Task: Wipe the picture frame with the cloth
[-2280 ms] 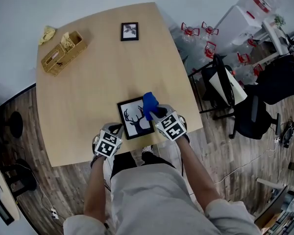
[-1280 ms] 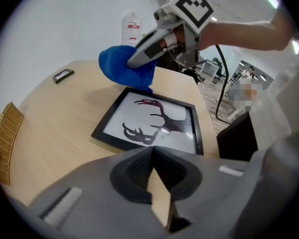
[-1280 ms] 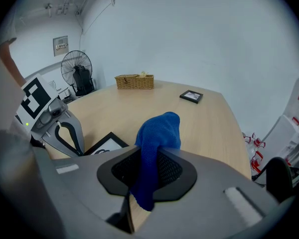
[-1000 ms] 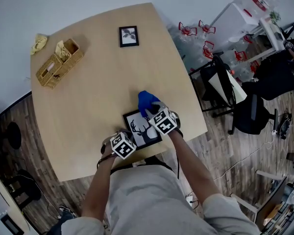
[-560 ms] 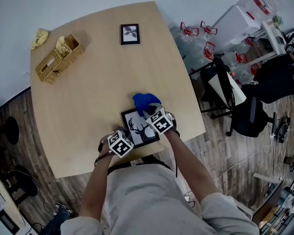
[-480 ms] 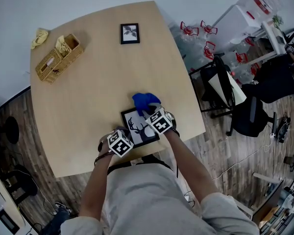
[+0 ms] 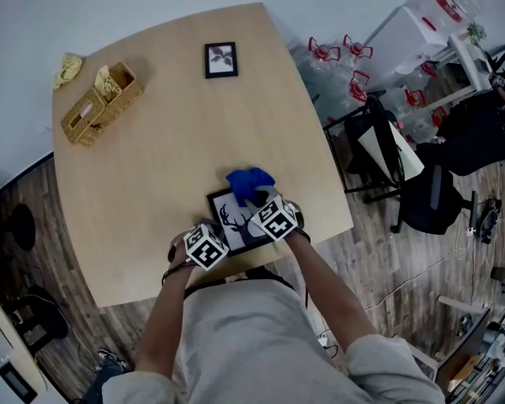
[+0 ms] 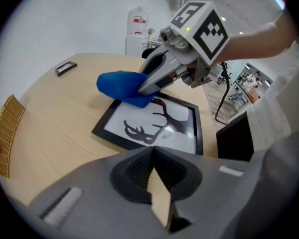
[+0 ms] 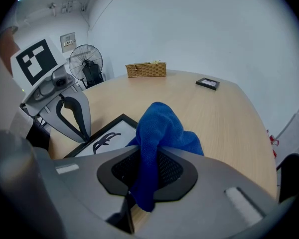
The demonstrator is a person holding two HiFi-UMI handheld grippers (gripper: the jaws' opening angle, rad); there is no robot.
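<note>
I logged on the table (image 7: 151,167): deer picture frame (image 7: 234,225) at near edge; blue cloth (image 7: 251,183) over its far corner, at my right gripper (image 7: 265,204); small frame (image 7: 220,60) and wicker basket (image 7: 101,105) well apart.

Bench (image 7: 151,158):
- Near edge, before the person: picture frame (image 7: 236,219), lying flat.
- On its far right corner: cloth (image 7: 249,183), clamped in the right hand-held gripper (image 7: 255,200).
- At its near left corner: left hand-held gripper (image 7: 217,228), jaws together, tips down on the frame's edge.
- Far side, well apart: small picture frame (image 7: 221,60), flat.
- Far left: wicker basket (image 7: 101,105).
- Left of the basket, at the bench corner: crumpled rag (image 7: 66,68).

Floor, right of the bench: office chair (image 7: 438,196).
</note>
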